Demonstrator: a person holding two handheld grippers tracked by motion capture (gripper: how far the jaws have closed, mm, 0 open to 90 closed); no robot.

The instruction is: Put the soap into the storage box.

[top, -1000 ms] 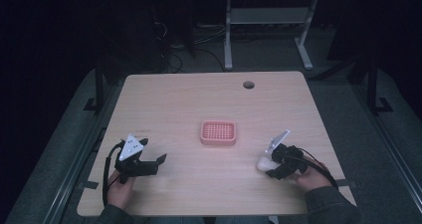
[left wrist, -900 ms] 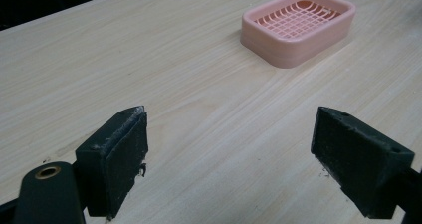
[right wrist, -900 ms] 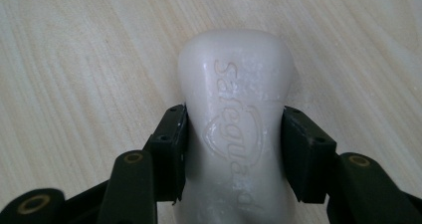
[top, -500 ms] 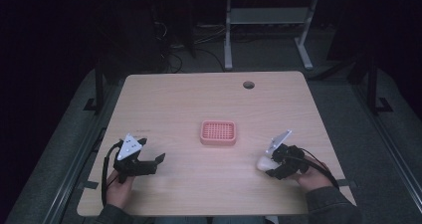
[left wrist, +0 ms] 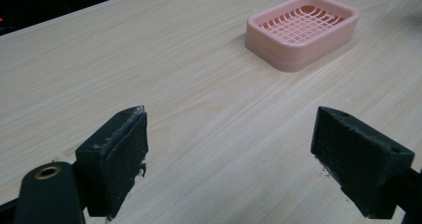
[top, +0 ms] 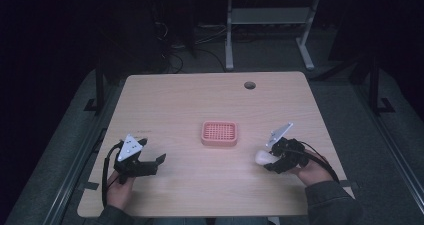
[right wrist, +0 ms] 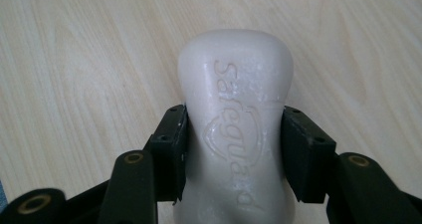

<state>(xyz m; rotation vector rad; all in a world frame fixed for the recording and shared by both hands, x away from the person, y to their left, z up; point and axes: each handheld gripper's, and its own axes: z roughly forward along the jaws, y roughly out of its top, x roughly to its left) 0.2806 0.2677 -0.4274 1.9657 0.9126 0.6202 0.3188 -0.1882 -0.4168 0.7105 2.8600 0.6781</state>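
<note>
Since the white soap bar point(right wrist: 235, 129) looks slick and waisted where the right tool point(right wrist: 234, 154) pinches it across its middle, the likely next step, carrying it to the pink soap dish point(top: 219, 133), calls for steady pressure and a level, low set-down into the dish's slotted tray. The dish sits mid-table point(top: 200, 100), left of and slightly beyond the bar. The left tool point(left wrist: 244, 159) hovers wide and empty at the near left.

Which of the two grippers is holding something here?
The right gripper: its jaws are clamped on a white soap bar. The left gripper is open over bare table.
</note>
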